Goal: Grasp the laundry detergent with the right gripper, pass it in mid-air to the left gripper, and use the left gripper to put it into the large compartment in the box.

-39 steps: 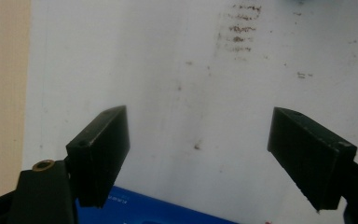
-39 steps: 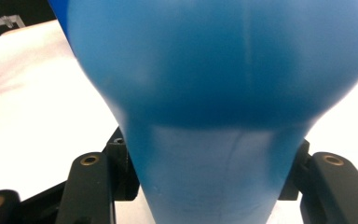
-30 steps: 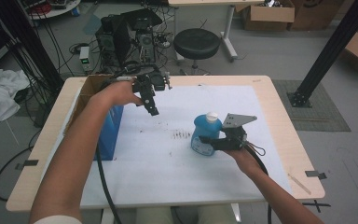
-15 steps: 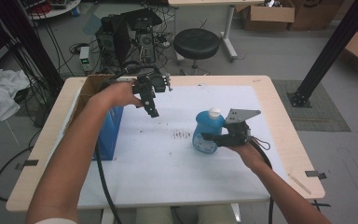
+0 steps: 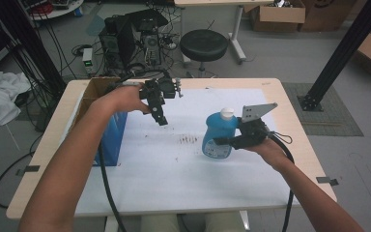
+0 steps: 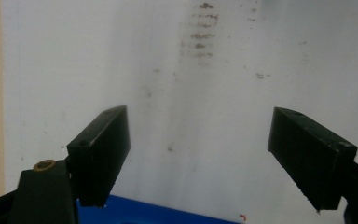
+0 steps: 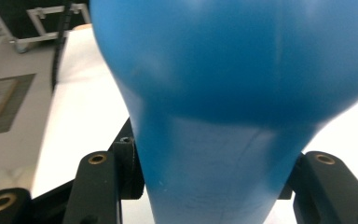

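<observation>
- A workshop floor lies behind the table: a white cloth heaped at the far left, computer towers with cables, a black round stool, cardboard boxes and a black slanted beam at the right.
- The table has a pale wooden rim, and a white sheet covers most of its top; a patch of small dark marks sits near the sheet's middle.
- By the table's left edge, toward the far-left corner, stands a blue box with an open brown cardboard box just behind it.
- The left claw hangs in the air above the sheet, near the far edge and left of centre, jaws pointing down. In the left gripper view its two black jaws stand wide apart, released, with bare sheet between them and a strip of the blue box at the bottom.
- A black cable trails from it toward the near edge.
- Right of centre, a blue bottle with a white cap stands roughly upright; whether its base touches the sheet I cannot tell.
- The right claw comes at it from the right edge side and is clenched on the bottle's body; in the right gripper view the jaws press its narrower part on both sides.
- The grey plate rises above that claw.
</observation>
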